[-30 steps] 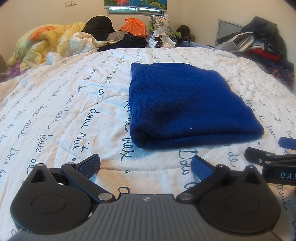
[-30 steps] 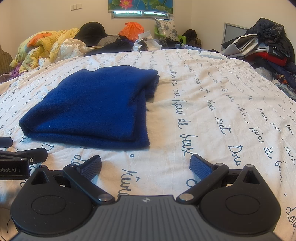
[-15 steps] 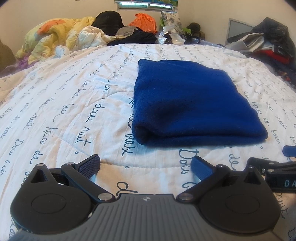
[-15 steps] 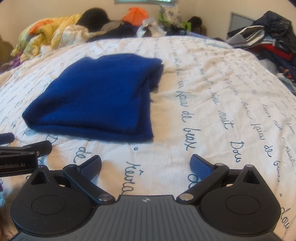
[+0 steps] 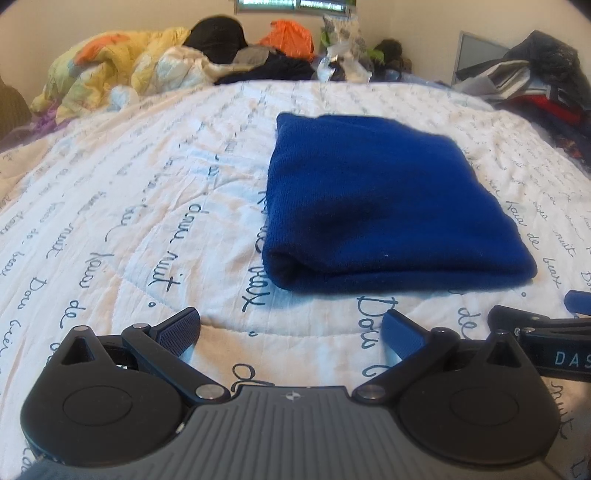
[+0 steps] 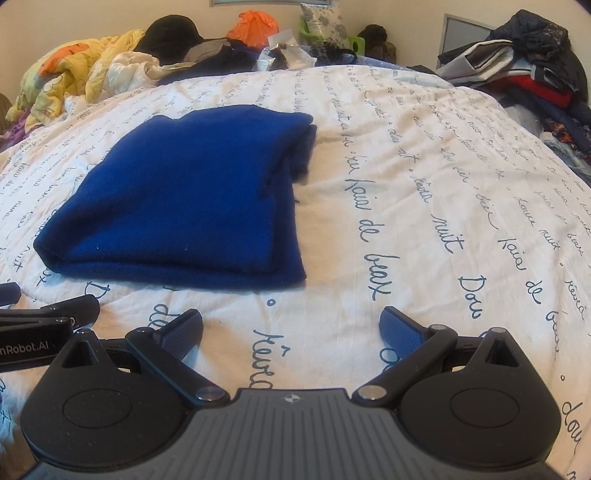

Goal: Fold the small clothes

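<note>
On the white quilt (image 5: 147, 206) printed with dark script lay one blue garment (image 5: 376, 206), folded into a thick rectangle with its rolled fold along the near edge. It lay alone at the middle of the bed, apart from both tools. Two grippers hovered just near of it: the left gripper (image 5: 291, 328) and the right gripper (image 6: 291, 325), each with its two blue-padded fingers spread wide and holding nothing. The left view showed the garment's closed left side and the right gripper's tip at its right edge; the right view (image 6: 184, 192) showed the stacked loose layers on the garment's right side. At the far end sat one yellow bedding heap (image 5: 110, 66), one orange bag (image 6: 255, 26) and, far right, one pile of dark clothes (image 6: 524, 59).
</note>
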`<state>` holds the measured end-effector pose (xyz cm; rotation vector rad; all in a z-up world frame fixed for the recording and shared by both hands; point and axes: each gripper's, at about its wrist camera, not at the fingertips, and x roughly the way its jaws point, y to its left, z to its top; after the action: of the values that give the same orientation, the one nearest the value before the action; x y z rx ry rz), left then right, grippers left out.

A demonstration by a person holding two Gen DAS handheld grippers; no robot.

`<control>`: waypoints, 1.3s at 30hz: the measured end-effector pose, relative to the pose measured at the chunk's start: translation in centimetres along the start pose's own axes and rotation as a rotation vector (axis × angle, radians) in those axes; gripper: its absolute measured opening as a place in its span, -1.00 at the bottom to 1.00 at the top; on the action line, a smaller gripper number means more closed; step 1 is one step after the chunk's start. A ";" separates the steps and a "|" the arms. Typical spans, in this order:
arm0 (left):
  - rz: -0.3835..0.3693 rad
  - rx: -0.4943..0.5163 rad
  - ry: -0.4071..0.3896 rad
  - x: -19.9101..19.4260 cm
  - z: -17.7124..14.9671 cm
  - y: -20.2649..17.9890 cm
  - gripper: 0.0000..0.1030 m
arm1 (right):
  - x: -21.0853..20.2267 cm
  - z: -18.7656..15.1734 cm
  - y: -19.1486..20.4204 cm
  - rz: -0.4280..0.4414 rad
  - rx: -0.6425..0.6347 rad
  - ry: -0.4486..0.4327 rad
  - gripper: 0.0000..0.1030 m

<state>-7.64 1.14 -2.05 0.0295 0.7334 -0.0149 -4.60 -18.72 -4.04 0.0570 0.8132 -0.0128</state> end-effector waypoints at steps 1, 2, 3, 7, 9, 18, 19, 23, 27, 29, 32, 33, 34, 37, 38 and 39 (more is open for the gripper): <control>0.005 -0.010 -0.021 0.0 -0.3 0.0 1.00 | 0.0 -0.1 0.0 0.000 -0.001 -0.009 1.00; 0.008 -0.007 -0.022 0.0 -0.3 -0.1 1.00 | 0.0 -0.2 0.0 0.002 -0.004 -0.023 1.00; 0.006 -0.008 -0.022 0.0 -0.2 -0.1 1.00 | 0.1 -0.5 -0.1 0.004 -0.008 -0.046 1.00; 0.003 -0.009 -0.031 -0.1 -0.3 -0.1 1.00 | 0.2 -0.8 0.0 -0.003 -0.001 -0.073 1.00; 0.001 -0.007 -0.030 -0.1 -0.3 0.0 1.00 | 0.2 -0.8 -0.1 -0.002 -0.001 -0.077 1.00; 0.003 -0.008 -0.032 -0.2 -0.3 -0.1 1.00 | 0.1 -1.0 -0.1 0.001 -0.003 -0.089 1.00; 0.003 -0.008 -0.032 -0.2 -0.3 -0.1 1.00 | 0.1 -1.0 -0.1 0.002 -0.003 -0.089 1.00; 0.002 -0.008 -0.032 -0.2 -0.3 -0.1 1.00 | 0.1 -1.1 -0.1 0.002 -0.003 -0.089 1.00; 0.002 -0.008 -0.032 -0.1 -0.3 -0.1 1.00 | 0.1 -1.1 -0.1 0.001 -0.003 -0.089 1.00; 0.002 -0.009 -0.032 -0.1 -0.3 -0.1 1.00 | 0.1 -1.1 -0.1 0.001 -0.003 -0.089 1.00; 0.002 -0.009 -0.033 -0.1 -0.3 -0.2 1.00 | 0.1 -1.1 -0.1 0.001 -0.003 -0.089 1.00; 0.003 -0.009 -0.033 -0.1 -0.4 -0.1 1.00 | 0.1 -1.1 -0.1 0.001 -0.003 -0.089 1.00; 0.003 -0.009 -0.033 -0.1 -0.4 -0.1 1.00 | 0.1 -1.1 -0.1 0.001 -0.003 -0.089 1.00; 0.003 -0.009 -0.033 -0.1 -0.4 -0.1 1.00 | 0.2 -1.1 -0.1 0.001 -0.003 -0.089 1.00; 0.003 -0.009 -0.033 -0.1 -0.4 -0.2 1.00 | 0.1 -1.1 -0.1 0.001 -0.003 -0.089 1.00; 0.003 -0.009 -0.033 -0.1 -0.4 -0.2 1.00 | 0.2 -1.1 -0.1 0.001 -0.003 -0.089 1.00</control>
<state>-7.98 0.97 -2.26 0.0217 0.7007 -0.0095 -5.33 -18.79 -4.94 0.0536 0.7238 -0.0126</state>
